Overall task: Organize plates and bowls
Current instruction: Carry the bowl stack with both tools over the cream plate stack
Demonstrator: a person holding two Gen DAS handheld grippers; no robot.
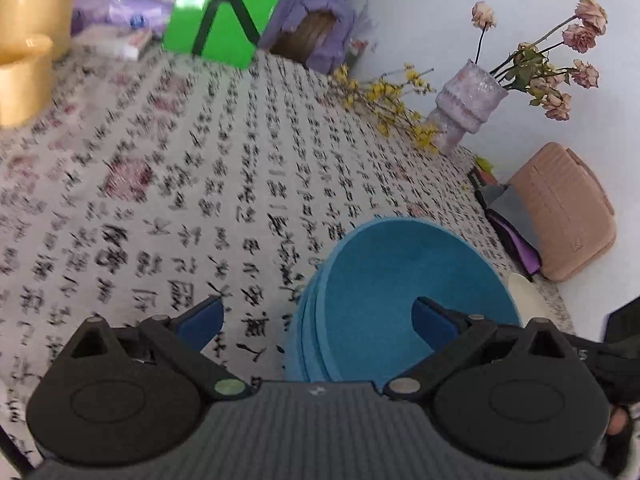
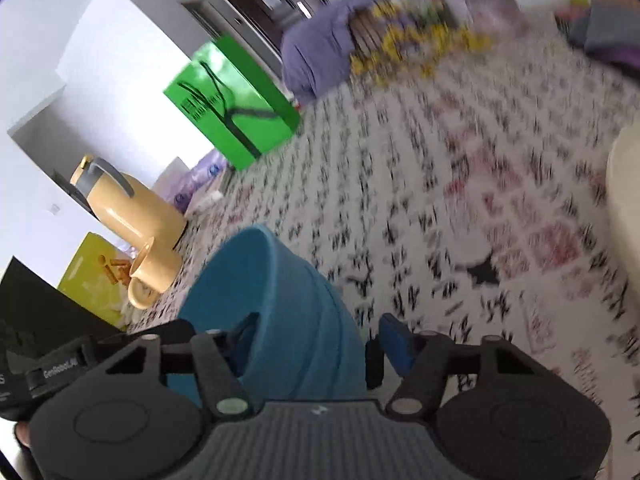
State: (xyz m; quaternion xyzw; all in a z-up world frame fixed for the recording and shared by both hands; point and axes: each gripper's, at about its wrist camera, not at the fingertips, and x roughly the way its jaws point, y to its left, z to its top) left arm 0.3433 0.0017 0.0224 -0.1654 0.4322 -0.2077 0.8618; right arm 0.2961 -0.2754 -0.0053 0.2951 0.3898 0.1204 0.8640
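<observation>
A stack of blue bowls [image 1: 404, 300] sits between the fingers of both grippers above the calligraphy tablecloth [image 1: 224, 184]. My left gripper [image 1: 320, 320] is wide open: its right finger [image 1: 434, 322] is inside the top bowl, its left finger [image 1: 200, 320] outside and apart from the wall. My right gripper [image 2: 316, 340] is open too, straddling the wall of the blue bowls [image 2: 280, 300]: left finger inside, right finger [image 2: 396, 344] outside. A cream plate [image 1: 528, 300] lies behind the stack; its edge also shows in the right wrist view [image 2: 624, 184].
A green box [image 1: 228, 8], a yellow jug with cup [image 2: 132, 220], a purple-draped basket [image 1: 316, 36], a vase of dried roses [image 1: 468, 100], yellow flowers [image 1: 384, 100] and a pink ribbed box [image 1: 568, 216] ring the table. The right wrist view is motion-blurred.
</observation>
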